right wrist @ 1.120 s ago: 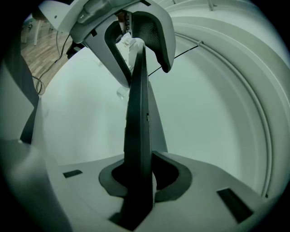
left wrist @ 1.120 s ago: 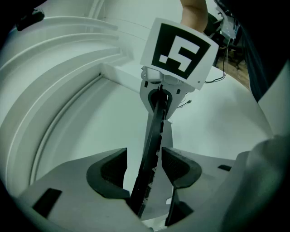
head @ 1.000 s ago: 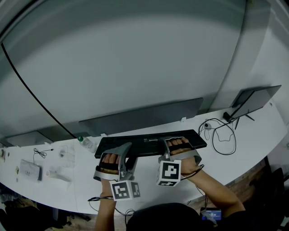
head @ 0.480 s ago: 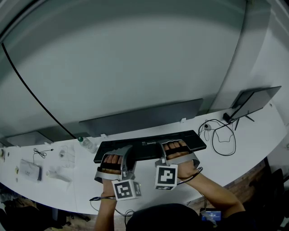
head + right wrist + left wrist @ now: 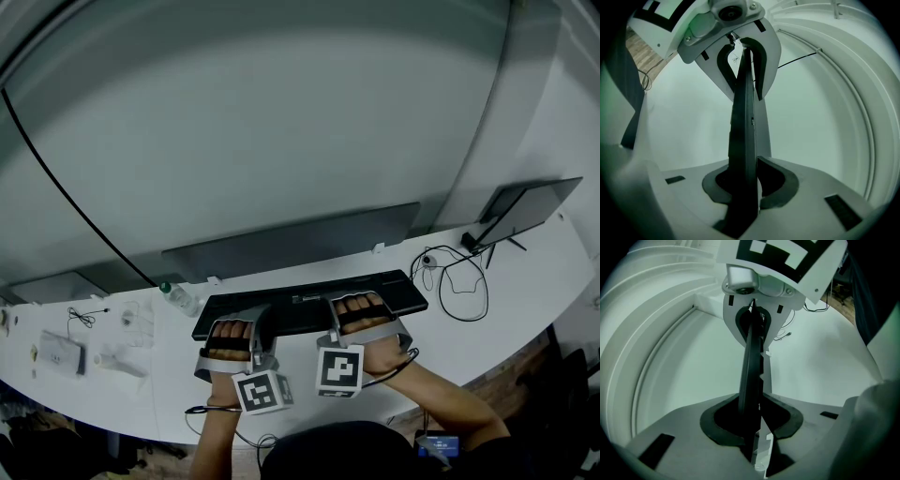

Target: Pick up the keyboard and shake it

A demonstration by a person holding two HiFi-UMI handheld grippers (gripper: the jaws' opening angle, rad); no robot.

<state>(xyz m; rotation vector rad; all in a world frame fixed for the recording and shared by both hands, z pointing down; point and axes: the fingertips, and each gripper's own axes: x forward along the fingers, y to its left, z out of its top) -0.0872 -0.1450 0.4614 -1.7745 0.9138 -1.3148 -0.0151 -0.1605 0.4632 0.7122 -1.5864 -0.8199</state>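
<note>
A long black keyboard (image 5: 298, 314) is held above the white desk (image 5: 525, 291) in front of me. My left gripper (image 5: 260, 317) has its left part between its jaws, and the jaws are closing on it. My right gripper (image 5: 335, 307) is shut on the right part. In the left gripper view the keyboard (image 5: 752, 371) runs edge-on from my left gripper (image 5: 752, 427) to the right gripper (image 5: 754, 319) at its far end. The right gripper view shows the keyboard (image 5: 744, 117) clamped in my right gripper (image 5: 747, 185), with the left gripper (image 5: 743, 61) beyond.
A wide dark monitor (image 5: 291, 242) stands behind the keyboard. At the right are a tilted dark screen on a stand (image 5: 525, 211) and looped black cables (image 5: 459, 281). A clear bottle (image 5: 178, 298) and small items (image 5: 61, 354) lie at the left.
The keyboard and both grippers have shifted a little left and toward me. The left gripper's jaws have narrowed onto the keyboard.
</note>
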